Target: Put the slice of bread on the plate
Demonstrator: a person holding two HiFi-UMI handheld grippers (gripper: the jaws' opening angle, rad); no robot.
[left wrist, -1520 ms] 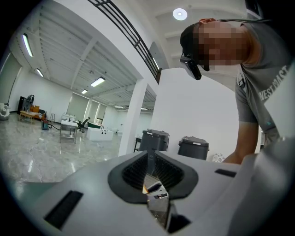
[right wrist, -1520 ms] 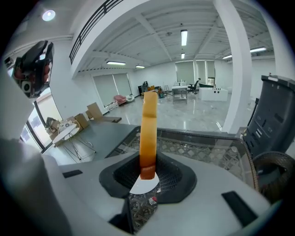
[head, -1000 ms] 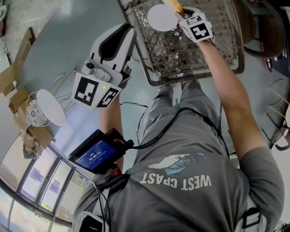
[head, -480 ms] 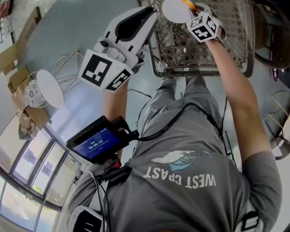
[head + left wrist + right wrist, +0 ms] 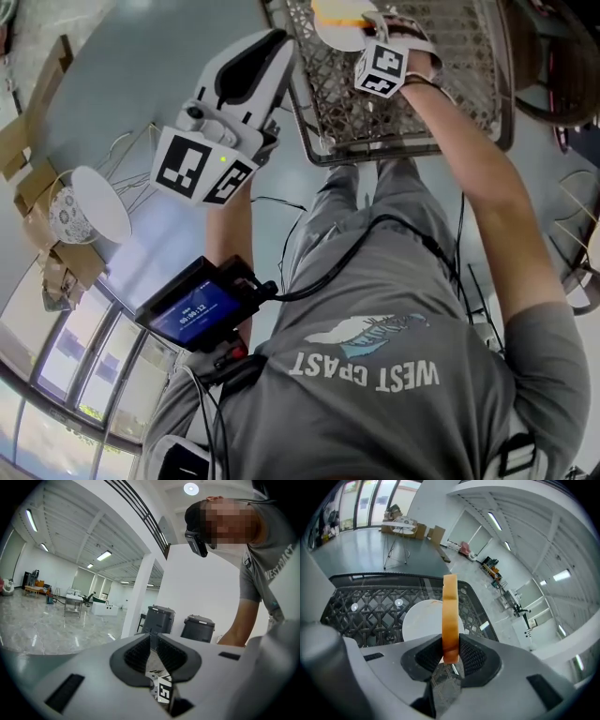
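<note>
Right gripper (image 5: 451, 645) fingers clamp the bread slice (image 5: 450, 611) over the white plate (image 5: 419, 620); left gripper (image 5: 153, 641) fingers together.

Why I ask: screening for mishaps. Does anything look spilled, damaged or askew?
Nothing stands out. The right gripper holds the slice of bread on edge above the white plate, which lies flat on the mesh table.

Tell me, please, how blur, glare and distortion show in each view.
Head view: mostly sharp, slice of bread soft at the top edge. Left gripper view: fisheye bends the ceiling, corners dark. Right gripper view: bread crisp, windows blown out, mesh table rim curved.
</note>
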